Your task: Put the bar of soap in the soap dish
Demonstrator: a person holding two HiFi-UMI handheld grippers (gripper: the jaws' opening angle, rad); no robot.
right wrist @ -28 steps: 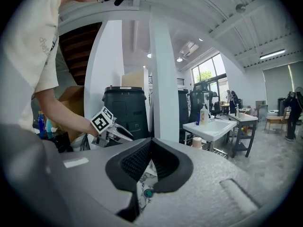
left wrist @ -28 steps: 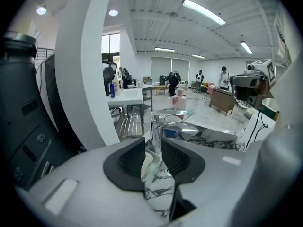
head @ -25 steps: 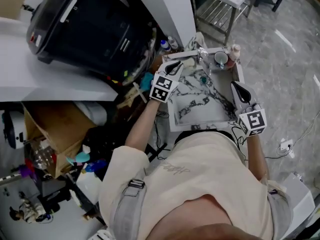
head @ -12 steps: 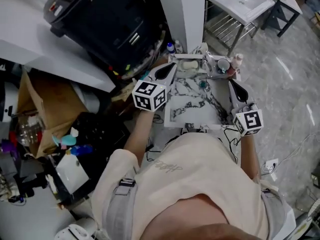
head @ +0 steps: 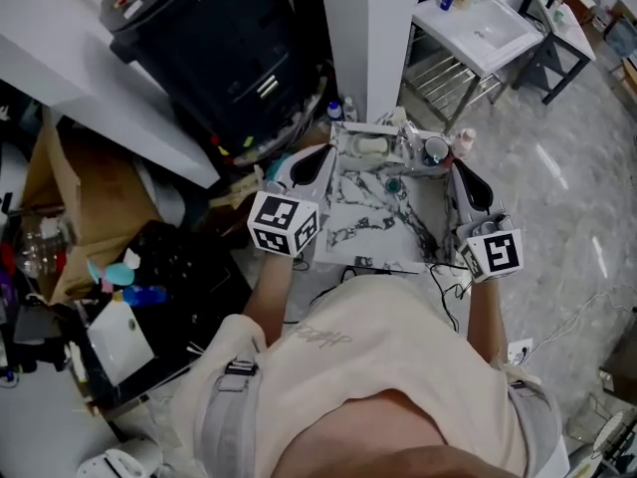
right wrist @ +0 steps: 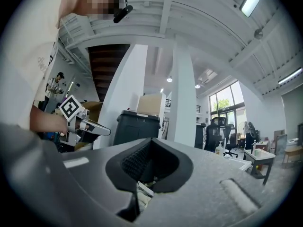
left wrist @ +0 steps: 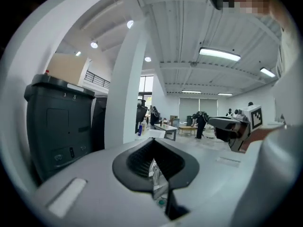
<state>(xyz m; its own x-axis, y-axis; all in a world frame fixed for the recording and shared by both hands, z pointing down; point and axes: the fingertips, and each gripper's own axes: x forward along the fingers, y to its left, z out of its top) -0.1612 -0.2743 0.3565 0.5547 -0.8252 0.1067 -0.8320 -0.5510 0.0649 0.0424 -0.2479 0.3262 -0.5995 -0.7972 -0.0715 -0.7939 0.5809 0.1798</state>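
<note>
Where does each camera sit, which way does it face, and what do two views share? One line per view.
Head view: on the person's head, looking steeply down at the marbled counter; shows the shirt, the left tool and the right tool.
Left gripper view: on the left tool, facing level; shows its own shut jaws and the right tool.
Right gripper view: on the right tool, facing level; shows its own shut jaws and the left tool.
Shared: both gripper views catch the black bin and white pillar.
</note>
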